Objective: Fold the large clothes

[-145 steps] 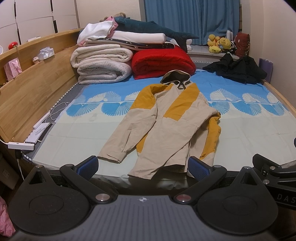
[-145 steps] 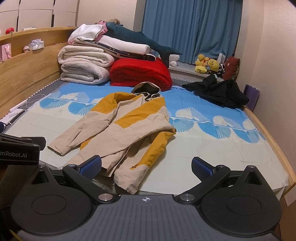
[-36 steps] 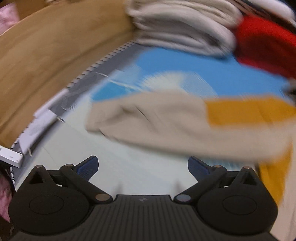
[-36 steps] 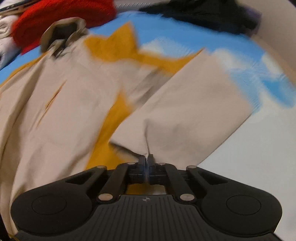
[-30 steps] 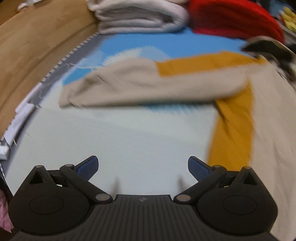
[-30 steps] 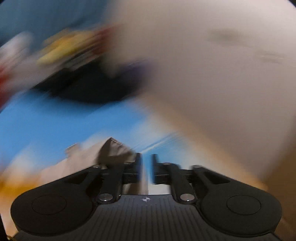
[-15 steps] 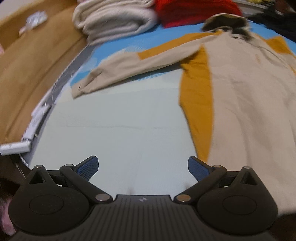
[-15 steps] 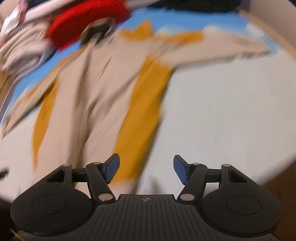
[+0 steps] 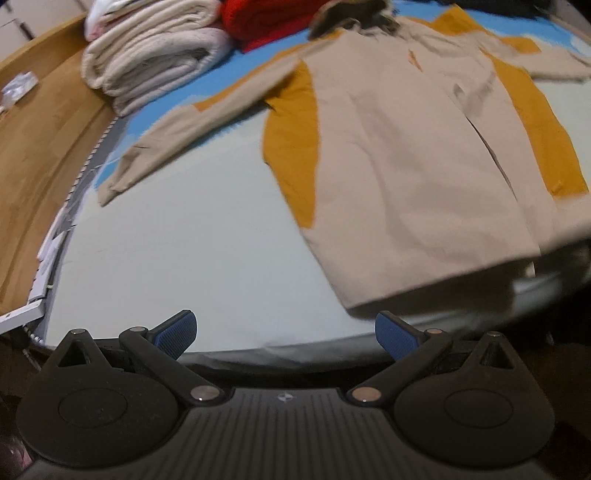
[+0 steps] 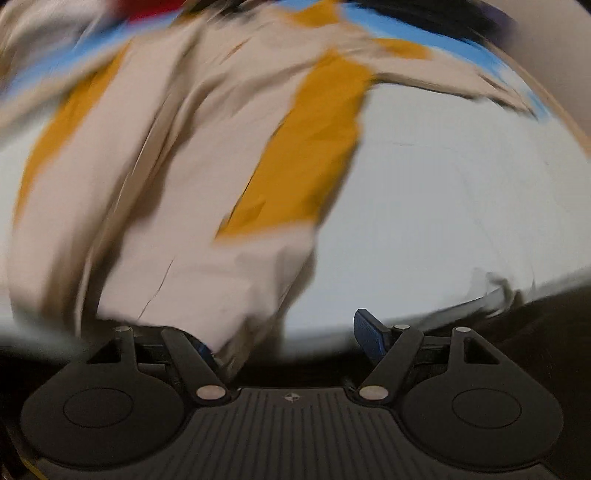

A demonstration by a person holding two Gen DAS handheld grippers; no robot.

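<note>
A beige and mustard hooded jacket lies face up on the bed sheet, with both sleeves spread out to the sides. My left gripper is open over the bed's near edge, and the hem's left corner is just beyond its right fingertip. The right wrist view is blurred. There the jacket fills the left half, and its hem corner hangs over my right gripper's left finger. The right jaws are opening, and the cloth reaches in between them without being pinched.
Folded white blankets and a red duvet are stacked at the head of the bed. A wooden bed frame runs along the left, with a white power strip by it. Dark clothes lie at the far right.
The right gripper, shut on the right sleeve a second ago, has opened and let it go, spread out to the right. Both grippers have swung back to the jacket's hem.
</note>
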